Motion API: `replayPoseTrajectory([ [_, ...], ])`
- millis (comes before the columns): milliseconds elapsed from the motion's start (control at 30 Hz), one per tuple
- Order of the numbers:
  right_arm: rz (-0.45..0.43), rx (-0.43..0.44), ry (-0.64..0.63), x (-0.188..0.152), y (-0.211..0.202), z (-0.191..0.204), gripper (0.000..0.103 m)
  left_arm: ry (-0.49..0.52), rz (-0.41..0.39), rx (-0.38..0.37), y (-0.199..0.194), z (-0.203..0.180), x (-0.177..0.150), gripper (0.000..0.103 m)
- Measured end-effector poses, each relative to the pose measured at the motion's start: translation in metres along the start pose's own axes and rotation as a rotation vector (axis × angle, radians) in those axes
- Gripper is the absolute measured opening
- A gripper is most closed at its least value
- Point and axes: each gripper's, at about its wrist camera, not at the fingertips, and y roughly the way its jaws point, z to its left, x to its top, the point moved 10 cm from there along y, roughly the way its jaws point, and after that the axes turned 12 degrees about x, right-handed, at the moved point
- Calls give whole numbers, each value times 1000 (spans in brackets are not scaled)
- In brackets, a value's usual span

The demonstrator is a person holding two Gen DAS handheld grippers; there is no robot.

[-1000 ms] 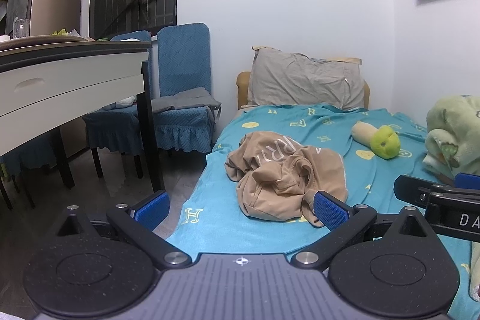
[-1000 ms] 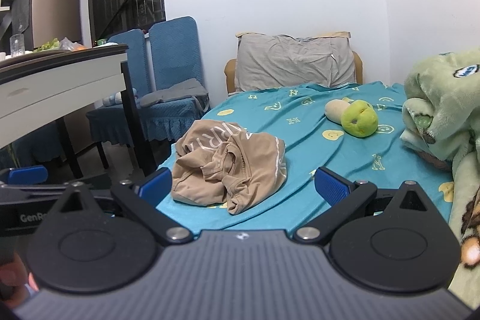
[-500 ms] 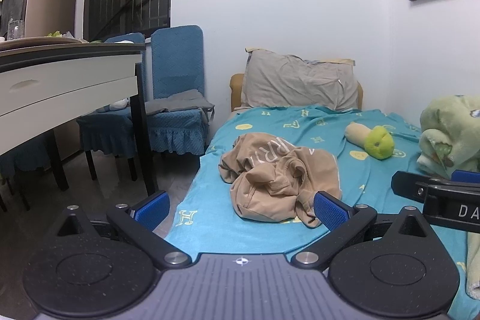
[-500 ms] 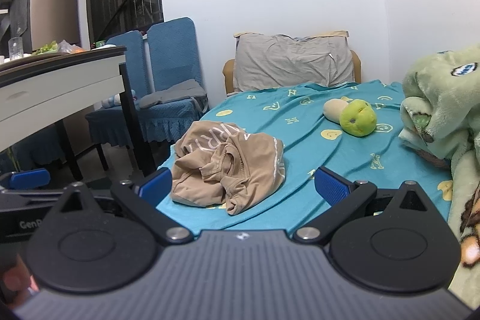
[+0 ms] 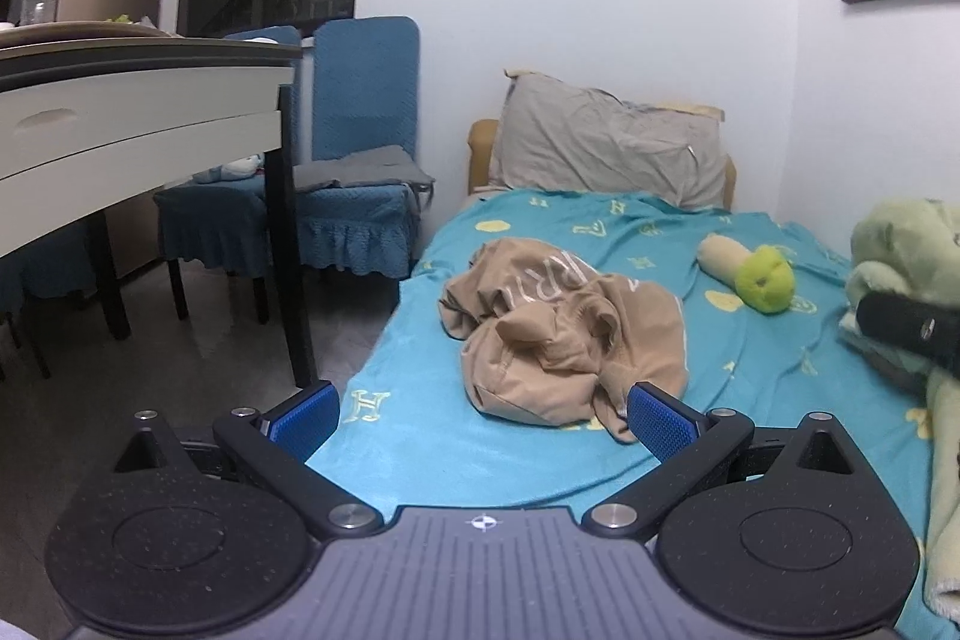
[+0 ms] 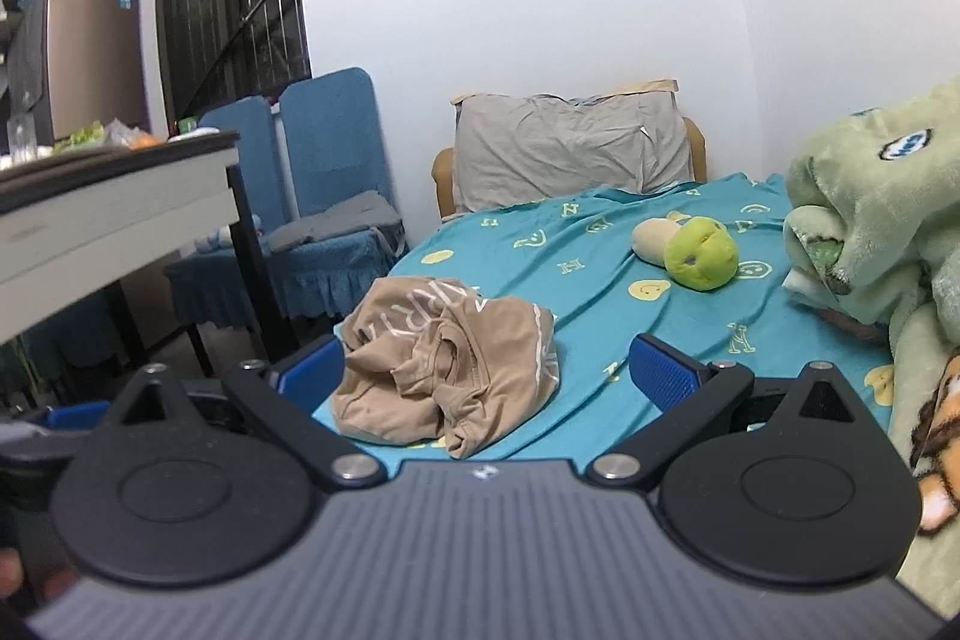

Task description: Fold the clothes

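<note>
Both tongs hung spread wide and empty above the near end of the bed, the left tongs [image 5: 483, 415] and the right tongs [image 6: 489, 370] each gripping nothing. The crumpled tan shirt [image 5: 564, 334] lay in a heap on the teal bedsheet [image 5: 690, 232] near the bed's left edge, just beyond the blue pads and clear of them. From the left wrist camera the heap sat ahead and slightly toward the right pad [image 5: 660, 421]; from the right wrist camera the same shirt [image 6: 447, 370] lay ahead and toward the left pad [image 6: 312, 373]. White lettering showed on its upper folds. Farther up the sheet, well apart from the shirt, rested a green and cream plush toy [image 6: 690, 250]. A green fleece blanket [image 6: 870, 220] was piled along the right side of the bed. A grey pillow [image 5: 606, 154] leaned at the head. Blue-covered chairs [image 5: 360, 184] and a white-fronted table [image 5: 138, 118] stood on the floor to the left.
</note>
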Motion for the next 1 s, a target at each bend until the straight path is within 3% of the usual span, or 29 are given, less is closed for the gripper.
replayPoseTrajectory([
  [233,-12,-26,33,10,-6,-16,99,118,65,-27,42,-32,-7,101],
  [433,-5,-19,106,8,-6,-36,99,227,89,-36,123,-74,7,93],
  [500,0,-16,134,6,-4,-42,99,249,88,-87,152,-91,10,91],
  [633,27,-25,166,-5,11,-56,99,303,74,-112,207,-116,12,73],
  [767,64,-35,190,-15,39,-67,99,387,54,-178,244,-139,-2,61],
  [867,95,-48,171,-24,61,-72,99,426,18,-221,256,-148,-14,40],
  [933,121,-49,171,-31,73,-76,99,430,-27,-215,258,-147,-15,25],
  [1000,144,-41,190,-37,82,-79,99,438,-83,-202,256,-146,-13,17],
])
